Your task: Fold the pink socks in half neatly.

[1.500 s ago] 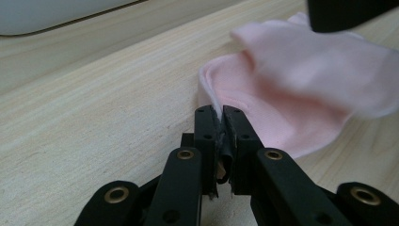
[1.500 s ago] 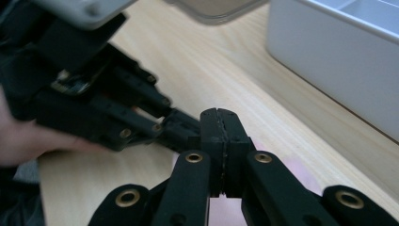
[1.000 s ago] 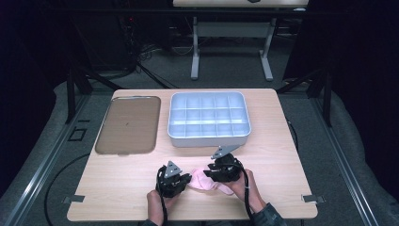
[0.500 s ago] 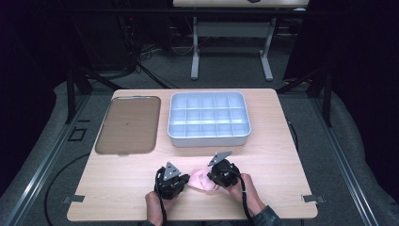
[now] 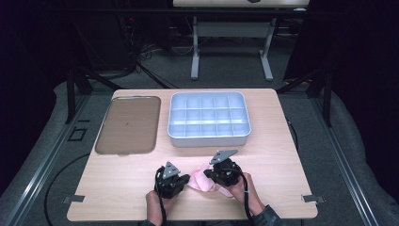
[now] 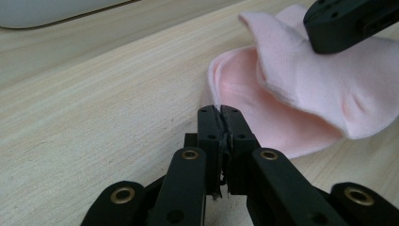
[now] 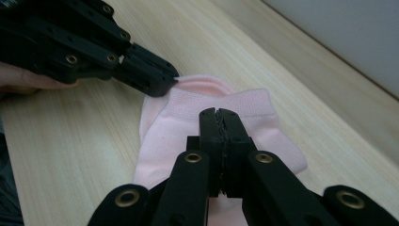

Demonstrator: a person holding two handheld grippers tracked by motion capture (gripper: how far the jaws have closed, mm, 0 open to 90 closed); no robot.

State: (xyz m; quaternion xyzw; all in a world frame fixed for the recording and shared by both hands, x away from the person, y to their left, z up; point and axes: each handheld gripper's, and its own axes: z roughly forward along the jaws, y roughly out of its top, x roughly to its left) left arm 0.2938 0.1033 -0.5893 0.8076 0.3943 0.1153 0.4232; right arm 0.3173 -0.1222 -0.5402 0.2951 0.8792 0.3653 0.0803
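A pink sock (image 5: pixel 201 181) lies on the wooden table (image 5: pixel 117 183) near its front edge, between my two grippers. My left gripper (image 5: pixel 187 178) comes at it from the left. Its jaws (image 6: pixel 219 109) are shut, with the tips pinching the rim of the lower layer of the sock (image 6: pixel 277 117) at its opening. My right gripper (image 5: pixel 207 175) is shut on the upper layer of the sock (image 7: pixel 188 117), and its closed tips (image 7: pixel 219 113) sit over the cuff. The left gripper (image 7: pixel 164 84) meets the cuff edge from the far side in the right gripper view.
A grey tray (image 5: pixel 208 141) divided into several compartments stands at the back centre of the table. A flat brown tray (image 5: pixel 128 123) lies to its left. The table's front edge is just behind my hands (image 5: pixel 244 190).
Both grippers stay at the sock with only tiny shifts. The sock has not visibly moved.
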